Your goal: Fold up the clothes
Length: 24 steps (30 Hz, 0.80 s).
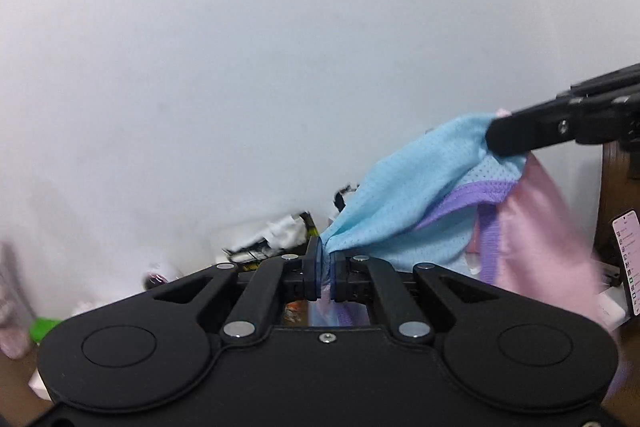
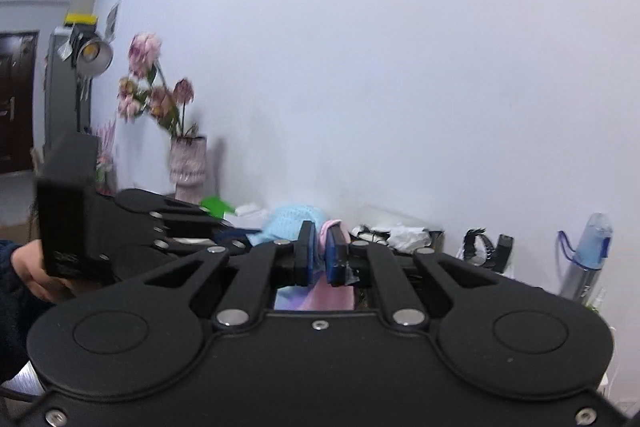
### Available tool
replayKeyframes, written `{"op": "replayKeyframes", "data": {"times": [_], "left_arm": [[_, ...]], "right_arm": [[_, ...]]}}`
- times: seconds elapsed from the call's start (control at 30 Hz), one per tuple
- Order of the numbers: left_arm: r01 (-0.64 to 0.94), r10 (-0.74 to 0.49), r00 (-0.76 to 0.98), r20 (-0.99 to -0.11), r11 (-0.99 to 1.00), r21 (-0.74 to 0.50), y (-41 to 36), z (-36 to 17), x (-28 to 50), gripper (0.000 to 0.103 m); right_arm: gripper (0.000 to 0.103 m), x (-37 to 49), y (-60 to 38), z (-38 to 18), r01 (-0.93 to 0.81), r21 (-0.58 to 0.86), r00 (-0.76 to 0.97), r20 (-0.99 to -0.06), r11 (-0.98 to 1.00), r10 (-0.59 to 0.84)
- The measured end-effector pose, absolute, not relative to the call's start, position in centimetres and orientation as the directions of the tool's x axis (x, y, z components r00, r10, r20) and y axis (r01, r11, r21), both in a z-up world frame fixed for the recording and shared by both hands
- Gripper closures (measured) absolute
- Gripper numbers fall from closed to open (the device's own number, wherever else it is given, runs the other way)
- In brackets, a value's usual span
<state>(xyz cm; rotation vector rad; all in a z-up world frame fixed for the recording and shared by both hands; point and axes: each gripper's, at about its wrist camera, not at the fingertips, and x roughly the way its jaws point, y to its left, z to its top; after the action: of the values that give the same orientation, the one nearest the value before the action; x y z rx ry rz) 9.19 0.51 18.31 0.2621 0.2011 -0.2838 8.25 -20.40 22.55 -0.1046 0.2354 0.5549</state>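
Observation:
A mesh garment (image 1: 404, 195) in light blue, purple and pink hangs stretched in the air between both grippers. My left gripper (image 1: 325, 259) is shut on a bunched light-blue corner of it. In the left wrist view the right gripper (image 1: 496, 139) comes in from the right edge and pinches the garment's upper blue and pink edge. In the right wrist view my right gripper (image 2: 320, 259) is shut on pink cloth (image 2: 326, 279), with blue mesh (image 2: 288, 223) beyond it. The left gripper's body (image 2: 120, 227) and the hand (image 2: 36, 267) holding it show at the left.
A white wall fills both views. A vase of pink flowers (image 2: 188, 163) stands at the left. Cluttered white and black items (image 2: 400, 235), a black watch stand (image 2: 484, 247) and a blue water bottle (image 2: 588, 255) line the table's far side. A phone (image 1: 628, 263) leans by a wooden chair.

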Motion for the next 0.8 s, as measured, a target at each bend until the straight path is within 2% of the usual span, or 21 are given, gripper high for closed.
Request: {"op": "replayKeyframes", "data": {"times": [0.07,0.1,0.13,0.17,0.2,0.23,0.3,0.33,0.5,0.7,0.8], "left_arm": [[0.308,-0.235,0.921,-0.311,0.928,0.211,0.1,16.3,10.0,0.091],[0.338,-0.234,0.88,-0.412,0.92,0.199,-0.2,14.1,11.0,0.067],[0.344,-0.214,0.851,-0.479,0.917,0.202,-0.4,12.3,11.6,0.041],[0.331,-0.182,0.839,-0.513,0.919,0.215,-0.5,10.9,11.8,0.034],[0.303,-0.133,0.836,-0.532,0.921,0.246,-0.6,9.4,11.5,0.033],[0.264,-0.074,0.844,-0.531,0.919,0.291,-0.4,7.9,10.6,0.032],[0.266,-0.071,0.85,-0.521,0.912,0.31,0.8,6.5,8.0,0.025],[0.265,-0.077,0.853,-0.516,0.916,0.301,1.6,6.6,7.4,0.019],[0.24,-0.09,0.88,-0.467,0.932,0.273,5.1,7.8,3.0,0.007],[0.339,-0.155,0.872,-0.463,0.875,0.346,4.5,7.1,-2.6,0.005],[0.353,-0.147,0.86,-0.489,0.863,0.362,4.0,4.9,-4.5,0.005]], "right_arm": [[0.094,9.4,-20.4,20.5,-0.511,-0.01,0.815,-0.324,0.86,0.48],[0.088,10.5,-20.4,18.8,-0.495,0.013,0.799,-0.385,0.869,0.461],[0.065,11.5,-20.4,16.8,-0.476,0.03,0.778,-0.451,0.879,0.436],[0.05,12.3,-20.4,14.4,-0.449,0.032,0.75,-0.53,0.893,0.396],[0.027,13.2,-20.4,11.9,-0.423,0.031,0.714,-0.605,0.906,0.354],[0.026,13.6,-20.6,9.8,-0.398,0.024,0.683,-0.659,0.917,0.314],[0.026,12.0,-21.4,7.1,-0.367,0.001,0.677,-0.685,0.93,0.268],[0.026,10.7,-22.0,6.7,-0.377,0.017,0.68,-0.673,0.926,0.289],[0.026,4.1,-19.9,6.1,-0.516,-0.022,0.677,-0.623,0.856,0.392],[0.028,0.6,-14.3,5.2,-0.644,-0.129,0.642,-0.627,0.754,0.441],[0.036,1.4,-11.8,4.5,-0.67,-0.149,0.625,-0.642,0.728,0.444]]}}
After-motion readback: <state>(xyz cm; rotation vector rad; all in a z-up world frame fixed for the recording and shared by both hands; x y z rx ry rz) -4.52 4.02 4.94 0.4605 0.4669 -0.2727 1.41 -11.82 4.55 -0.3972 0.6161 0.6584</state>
